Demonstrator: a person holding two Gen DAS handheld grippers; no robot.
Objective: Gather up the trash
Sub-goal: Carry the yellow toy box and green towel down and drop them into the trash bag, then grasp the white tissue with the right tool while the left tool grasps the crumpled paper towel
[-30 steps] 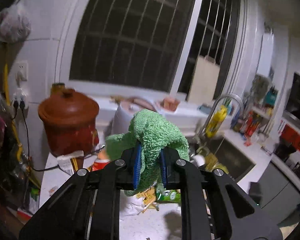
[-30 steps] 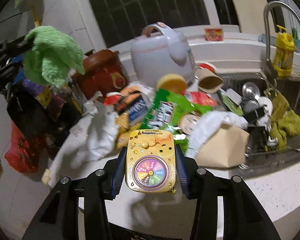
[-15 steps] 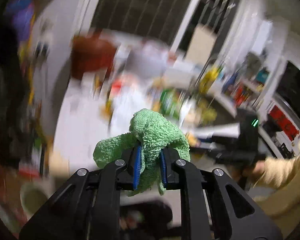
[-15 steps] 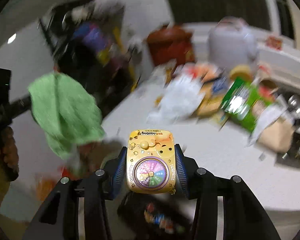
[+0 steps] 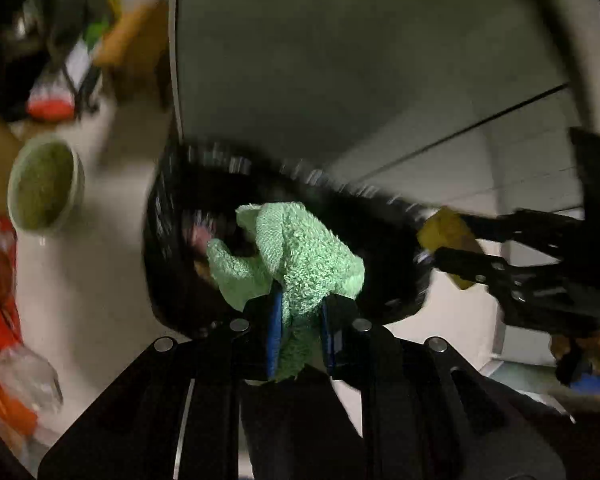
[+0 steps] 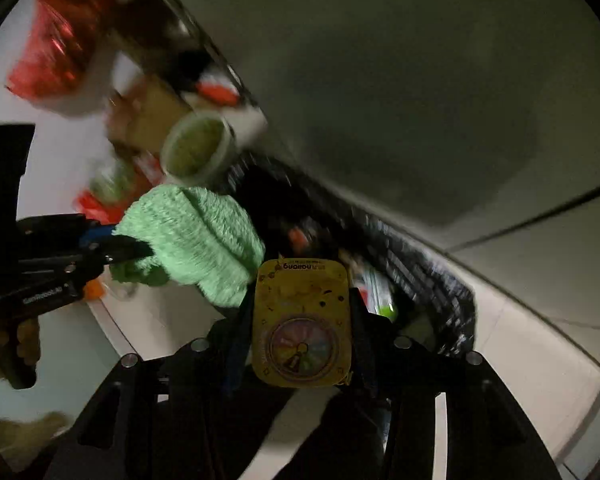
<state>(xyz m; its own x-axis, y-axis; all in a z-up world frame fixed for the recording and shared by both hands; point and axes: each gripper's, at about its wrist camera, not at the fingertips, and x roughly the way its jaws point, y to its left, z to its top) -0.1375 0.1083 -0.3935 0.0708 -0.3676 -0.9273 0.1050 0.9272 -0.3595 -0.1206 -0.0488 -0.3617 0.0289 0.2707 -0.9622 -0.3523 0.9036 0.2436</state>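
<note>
With both loads poised over the black waste bin (image 5: 172, 216) on the floor, the step in hand appears to be the drop, and the next move calls for parting each set of jaws once its load sits squarely above the bin's mouth. The left gripper (image 5: 298, 332) is clamped on a green cloth (image 5: 296, 256), which bunches beyond the fingertips over the bin's interior. The right gripper (image 6: 300, 320) is clamped on a yellow tin (image 6: 302, 320), pinched by its two long sides, its far end just above the bin's rim.
</note>
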